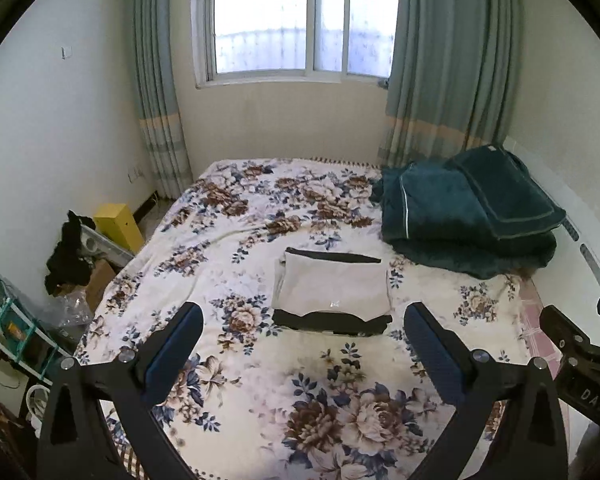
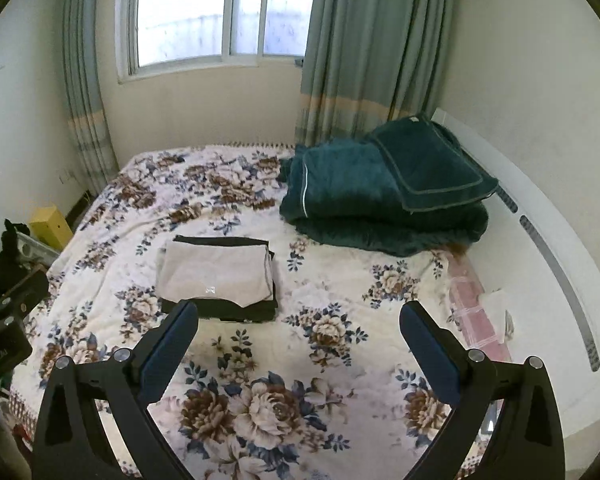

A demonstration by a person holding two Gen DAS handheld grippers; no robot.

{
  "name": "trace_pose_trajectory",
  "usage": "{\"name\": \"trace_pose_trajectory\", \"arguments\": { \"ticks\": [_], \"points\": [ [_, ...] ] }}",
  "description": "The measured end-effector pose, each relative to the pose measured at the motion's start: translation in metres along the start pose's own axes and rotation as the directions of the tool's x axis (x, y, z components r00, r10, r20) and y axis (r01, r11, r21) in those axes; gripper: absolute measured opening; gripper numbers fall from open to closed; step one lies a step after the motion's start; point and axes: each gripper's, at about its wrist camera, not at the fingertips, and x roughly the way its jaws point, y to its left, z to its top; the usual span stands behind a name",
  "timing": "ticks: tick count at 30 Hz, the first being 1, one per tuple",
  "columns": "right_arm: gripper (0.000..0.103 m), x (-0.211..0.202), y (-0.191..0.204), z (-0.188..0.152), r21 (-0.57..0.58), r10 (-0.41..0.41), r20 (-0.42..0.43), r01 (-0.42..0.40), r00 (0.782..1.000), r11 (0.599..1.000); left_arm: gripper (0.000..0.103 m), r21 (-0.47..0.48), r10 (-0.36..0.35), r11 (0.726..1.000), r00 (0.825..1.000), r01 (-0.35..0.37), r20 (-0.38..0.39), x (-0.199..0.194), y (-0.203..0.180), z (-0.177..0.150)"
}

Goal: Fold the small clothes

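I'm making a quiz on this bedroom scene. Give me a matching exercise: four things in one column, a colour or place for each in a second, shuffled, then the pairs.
Things:
1. folded clothes stack
2. blanket
3. box
4. curtains

Descriptions:
A. yellow, on the floor beside the bed
B. dark green, folded by the headboard
C. light grey over black, mid-bed
D. pale blue-green, flanking the window

Pairs: 1-C, 2-B, 3-A, 4-D

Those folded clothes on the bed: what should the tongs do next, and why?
Probably just stay back. The clothes already lie in a neat folded stack, and both the left tongs and right tongs are open and empty, with no unfolded garment in sight.
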Motion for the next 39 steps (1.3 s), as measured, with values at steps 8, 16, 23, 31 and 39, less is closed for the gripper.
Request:
{"name": "trace_pose_trajectory", "arguments": {
  "ticks": [8,16,23,31,39],
  "points": [
    [0.102,-0.064,-0.014,0.002,0.006,0.018,0.073,-0.019,0.997,1.0,0.103,0.013,0.003,1.0,0.999,-0.004,0.045,-0.047,-0.002,-0.005],
    [0.102,-0.088,-0.019,0.003,-0.004,0.043,0.09,-0.042,0.995,0.999,0.103,0.011,0.009,1.0,0.999,-0.01,0.05,-0.066,-0.001,-0.01],
    [0.103,-0.086,-0.019,-0.001,-0.017,0.074,0.056,-0.073,0.996,0.997,0.103,0.013,0.011,1.0,0.998,-0.012,0.055,-0.071,-0.004,-0.013],
    [0.103,-0.085,-0.015,-0.001,-0.026,0.077,0.064,-0.076,0.995,0.997,0.103,0.022,0.018,1.0,0.998,-0.02,0.057,-0.08,-0.006,-0.013],
    [0.103,-0.084,-0.017,0.003,-0.029,0.087,0.075,-0.085,0.993,0.996,0.103,0.022,0.019,1.0,0.998,-0.02,0.063,-0.081,-0.005,-0.013]
  ]
}}
